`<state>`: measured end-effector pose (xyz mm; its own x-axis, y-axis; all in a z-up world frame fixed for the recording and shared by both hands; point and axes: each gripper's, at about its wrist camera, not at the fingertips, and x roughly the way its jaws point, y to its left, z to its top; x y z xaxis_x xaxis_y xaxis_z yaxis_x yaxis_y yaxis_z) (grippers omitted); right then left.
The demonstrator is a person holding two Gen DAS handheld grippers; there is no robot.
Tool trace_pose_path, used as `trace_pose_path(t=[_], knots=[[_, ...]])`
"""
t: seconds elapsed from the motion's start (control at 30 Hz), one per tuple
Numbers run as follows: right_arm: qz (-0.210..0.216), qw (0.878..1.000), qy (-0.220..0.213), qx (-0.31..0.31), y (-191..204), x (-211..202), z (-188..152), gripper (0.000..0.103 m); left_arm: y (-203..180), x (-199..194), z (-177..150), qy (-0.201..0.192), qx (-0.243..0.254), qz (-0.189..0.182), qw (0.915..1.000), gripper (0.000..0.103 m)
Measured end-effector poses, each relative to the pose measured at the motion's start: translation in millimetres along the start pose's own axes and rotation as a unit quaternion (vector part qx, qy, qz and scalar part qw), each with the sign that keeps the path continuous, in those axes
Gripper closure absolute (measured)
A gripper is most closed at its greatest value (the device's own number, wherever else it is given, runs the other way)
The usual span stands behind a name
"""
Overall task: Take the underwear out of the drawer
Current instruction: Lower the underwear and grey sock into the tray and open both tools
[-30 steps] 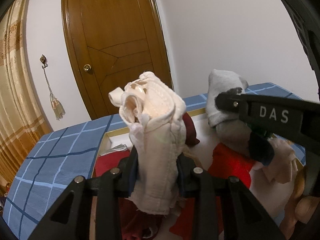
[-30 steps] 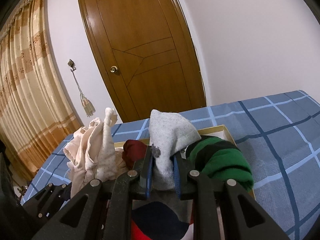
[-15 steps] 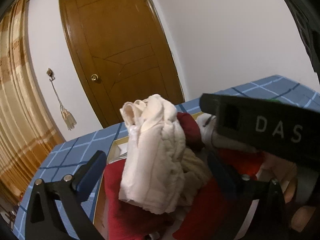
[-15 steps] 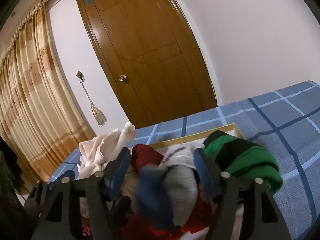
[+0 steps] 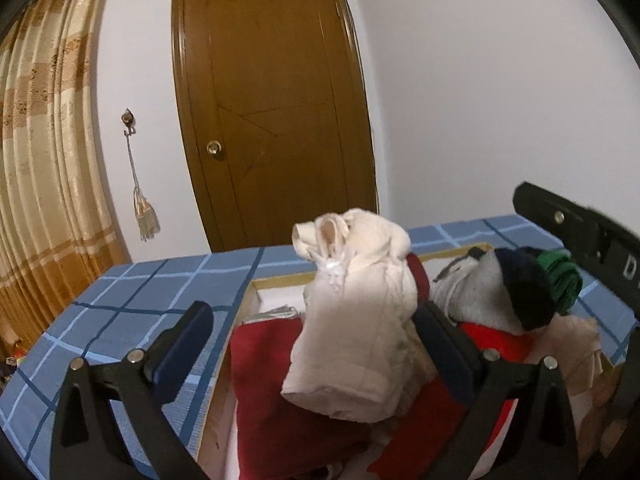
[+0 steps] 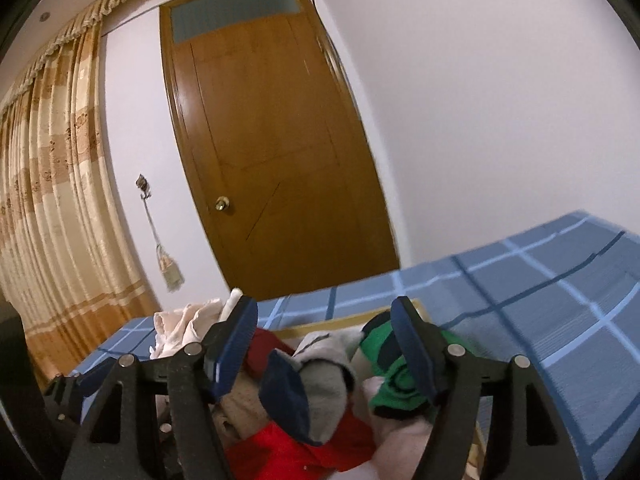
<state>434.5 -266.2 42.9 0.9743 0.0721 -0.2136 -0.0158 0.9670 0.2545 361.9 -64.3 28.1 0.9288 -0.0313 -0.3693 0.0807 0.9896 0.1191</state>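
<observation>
Blue plaid bedcover (image 5: 132, 300) carries a shallow wooden drawer (image 5: 276, 282) heaped with garments: dark red cloth (image 5: 264, 364), grey-and-navy piece (image 5: 492, 292), green roll (image 6: 394, 380). Cream folded underwear (image 5: 360, 308) stands upright between the left gripper (image 5: 316, 344) pads, jaws spread wide, not pinching. Right gripper (image 6: 324, 344) jaws apart, grey piece loose between.

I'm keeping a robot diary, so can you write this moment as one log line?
left gripper: open, cream underwear loose between fingers | right gripper: open over grey sock | drawer: full of clothes
</observation>
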Motion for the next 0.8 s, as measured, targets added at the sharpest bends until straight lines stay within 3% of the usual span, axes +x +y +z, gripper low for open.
trace_pose_path(t=[0.1, 0.2, 0.43, 0.8], knots=[[-0.016, 0.999, -0.029, -0.023, 4, -16, -2, 0.023, 3, -7, -2, -0.011, -0.004, -0.002, 0.9999, 0.001], [-0.035, 0.997, -0.05, -0.042, 9, -30, -3, 0.022, 10, -15, -5, -0.02, -0.019, 0.001, 0.9996, 0.001], [-0.05, 0.998, -0.046, -0.014, 0, -48, -6, 0.022, 27, -32, -14, -0.027, -0.055, 0.026, 0.9978, 0.001], [-0.058, 0.997, -0.051, -0.002, 7, -74, -16, 0.022, 19, -52, -23, -0.028, -0.039, 0.039, 0.9981, 0.001]])
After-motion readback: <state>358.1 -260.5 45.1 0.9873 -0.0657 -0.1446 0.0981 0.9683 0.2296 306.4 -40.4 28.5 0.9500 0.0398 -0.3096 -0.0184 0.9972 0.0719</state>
